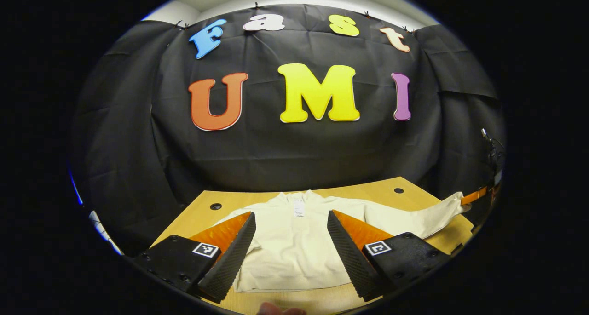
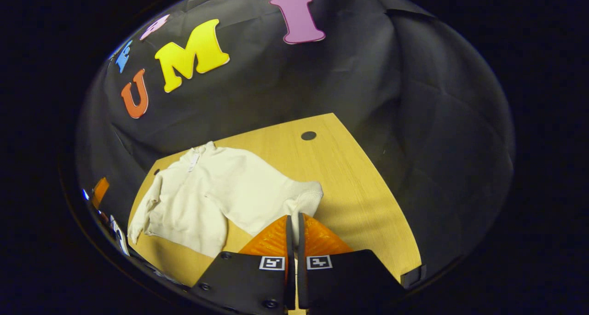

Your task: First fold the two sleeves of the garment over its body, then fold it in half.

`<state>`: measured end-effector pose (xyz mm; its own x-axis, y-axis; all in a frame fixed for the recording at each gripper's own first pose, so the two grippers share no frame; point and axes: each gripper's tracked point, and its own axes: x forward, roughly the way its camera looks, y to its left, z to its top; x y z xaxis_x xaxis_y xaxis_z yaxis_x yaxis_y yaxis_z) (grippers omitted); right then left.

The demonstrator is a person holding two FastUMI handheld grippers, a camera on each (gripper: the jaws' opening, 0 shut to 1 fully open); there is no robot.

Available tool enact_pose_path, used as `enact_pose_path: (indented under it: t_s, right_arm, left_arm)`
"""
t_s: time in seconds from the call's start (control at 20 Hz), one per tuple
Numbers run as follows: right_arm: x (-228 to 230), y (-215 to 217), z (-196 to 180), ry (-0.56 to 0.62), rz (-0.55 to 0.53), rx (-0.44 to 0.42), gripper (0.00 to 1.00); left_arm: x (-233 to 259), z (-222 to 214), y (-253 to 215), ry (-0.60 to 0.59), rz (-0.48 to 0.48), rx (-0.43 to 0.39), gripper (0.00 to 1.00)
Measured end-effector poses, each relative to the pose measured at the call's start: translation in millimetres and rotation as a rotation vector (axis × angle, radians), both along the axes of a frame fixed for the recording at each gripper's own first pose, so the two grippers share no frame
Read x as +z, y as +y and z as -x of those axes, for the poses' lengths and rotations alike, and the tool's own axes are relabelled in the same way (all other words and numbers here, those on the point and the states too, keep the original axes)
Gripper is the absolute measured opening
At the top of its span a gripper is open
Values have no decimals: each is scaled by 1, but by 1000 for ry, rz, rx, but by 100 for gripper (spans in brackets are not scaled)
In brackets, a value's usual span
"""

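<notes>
Cream sweatshirt (image 1: 294, 246) is lying flat on the wooden surface (image 2: 340, 177). Left gripper (image 1: 291, 220) hovers over its body, jaws wide apart, holding nothing. Right gripper (image 2: 293, 220) has its jaws pinched tight on the right sleeve's cuff (image 2: 307, 199).

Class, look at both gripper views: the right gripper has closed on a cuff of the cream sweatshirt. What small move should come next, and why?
Probably carry that cuff across onto the sweatshirt's body. The right gripper has its fingers shut on the cuff, and that sleeve reaches out sideways over the table, not yet folded. The left gripper hangs open above the body.
</notes>
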<state>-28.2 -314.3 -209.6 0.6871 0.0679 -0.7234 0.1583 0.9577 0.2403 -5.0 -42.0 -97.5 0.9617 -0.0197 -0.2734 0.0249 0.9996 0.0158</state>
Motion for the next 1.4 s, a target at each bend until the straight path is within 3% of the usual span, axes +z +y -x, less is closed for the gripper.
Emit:
enact_pose_path:
  t_s: [0.45,0.75,1.05,1.4]
  right_arm:
    - [85,137,-112,-119,-90,182,2]
    - [118,246,-189,-171,-92,358,2]
    - [94,389,-237,-143,-125,534,2]
    - [4,527,-269,-47,-77,686,2]
  left_arm:
    - [-6,21,101,-7,26,188,99]
    - [-13,46,170,0,32,319,99]
    - [-26,83,235,23,39,468,99]
    - [-33,121,296,58,11,604,99]
